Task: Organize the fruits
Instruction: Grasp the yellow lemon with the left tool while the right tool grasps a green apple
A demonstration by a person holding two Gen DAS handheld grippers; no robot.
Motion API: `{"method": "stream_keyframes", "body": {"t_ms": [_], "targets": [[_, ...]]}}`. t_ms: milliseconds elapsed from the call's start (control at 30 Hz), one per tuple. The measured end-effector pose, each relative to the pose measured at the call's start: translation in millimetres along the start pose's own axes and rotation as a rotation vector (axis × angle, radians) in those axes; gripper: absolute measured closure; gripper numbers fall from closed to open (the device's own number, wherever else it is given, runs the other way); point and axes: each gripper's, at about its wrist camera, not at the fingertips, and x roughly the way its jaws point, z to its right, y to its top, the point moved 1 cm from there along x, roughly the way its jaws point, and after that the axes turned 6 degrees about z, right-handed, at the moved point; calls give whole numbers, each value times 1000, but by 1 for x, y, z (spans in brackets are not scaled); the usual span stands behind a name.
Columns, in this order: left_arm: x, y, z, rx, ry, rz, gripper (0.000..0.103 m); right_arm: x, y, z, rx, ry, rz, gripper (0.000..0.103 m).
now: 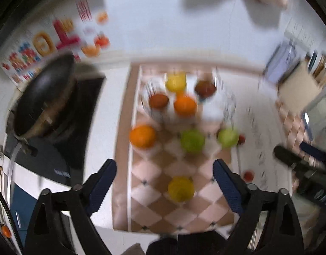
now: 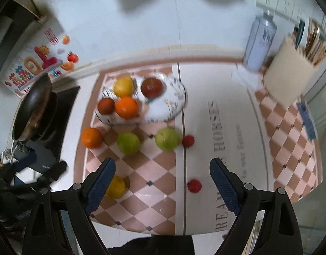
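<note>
A patterned white bowl (image 2: 175,97) at the back of the checked mat holds a yellow fruit (image 2: 123,86), two dark red fruits and an orange (image 2: 126,107). Loose on the mat lie an orange (image 2: 91,138), two green fruits (image 2: 128,143) (image 2: 167,139), a yellow fruit (image 2: 116,187) and two small red fruits (image 2: 188,141) (image 2: 194,185). My left gripper (image 1: 165,182) is open and empty above the loose yellow fruit (image 1: 181,189). My right gripper (image 2: 163,180) is open and empty above the mat, the near red fruit between its fingers' line.
A black pan (image 2: 33,110) sits on a stove at the left. A spray bottle (image 2: 259,44) and a cream utensil holder (image 2: 290,78) stand at the back right. A colourful sticker (image 2: 35,65) is on the white wall.
</note>
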Motion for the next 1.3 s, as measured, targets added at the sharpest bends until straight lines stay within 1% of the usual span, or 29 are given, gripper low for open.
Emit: {"method": "stream_keyframes", "body": {"t_ms": [67,133,200,233,333,433,467,500,533,567,600,700,800,867,900,967,1000,1033,1167,1200,1233,1300], "targets": [[30,-16,3,6,-24,-84,10,20,-7,8,11,-6,-43,11],[62,-33,5,2,-48,-193,10,40,-15,16,29,-2,-92,11],[84,-45,7,-11,-62,-264,10,56,-21,23,48,8,-131,11],[94,-50,9,-17,-66,-297,10,63,-23,25,56,13,-147,11],[114,-56,15,-17,-57,-341,10,78,-25,31,72,28,-179,11],[132,-58,22,-2,-52,-364,10,90,-24,32,72,41,-203,10],[136,-58,25,7,-52,-369,15,93,-23,31,70,44,-208,11],[140,-59,28,16,-57,-375,27,95,-21,30,66,48,-211,11],[145,-59,31,24,-60,-384,35,97,-19,28,63,52,-214,10],[148,-60,32,19,-80,-392,47,99,-16,27,61,59,-217,10],[150,-61,34,10,-93,-401,47,102,-14,24,59,67,-219,10],[148,-59,39,32,-71,-376,47,115,-4,15,62,107,-221,10],[148,-56,35,37,-43,-374,47,136,11,-2,81,196,-232,10],[148,-50,24,29,-11,-363,47,154,20,-18,87,259,-259,10],[147,-50,20,18,3,-358,47,158,26,-27,79,264,-248,2],[147,-50,5,-20,21,-362,48,158,39,-48,23,296,-208,4],[147,-51,-1,-41,22,-366,48,163,43,-57,7,305,-221,6],[146,-51,-9,-77,14,-368,48,168,45,-64,5,303,-238,6],[143,-52,-24,-127,29,-368,48,181,45,-85,-61,264,-277,7],[142,-53,-27,-133,30,-368,48,183,42,-86,-67,259,-289,10],[140,-54,-29,-145,30,-368,48,187,39,-88,-79,252,-302,16],[139,-56,-35,-157,30,-369,48,189,35,-91,-112,242,-300,23]]}}
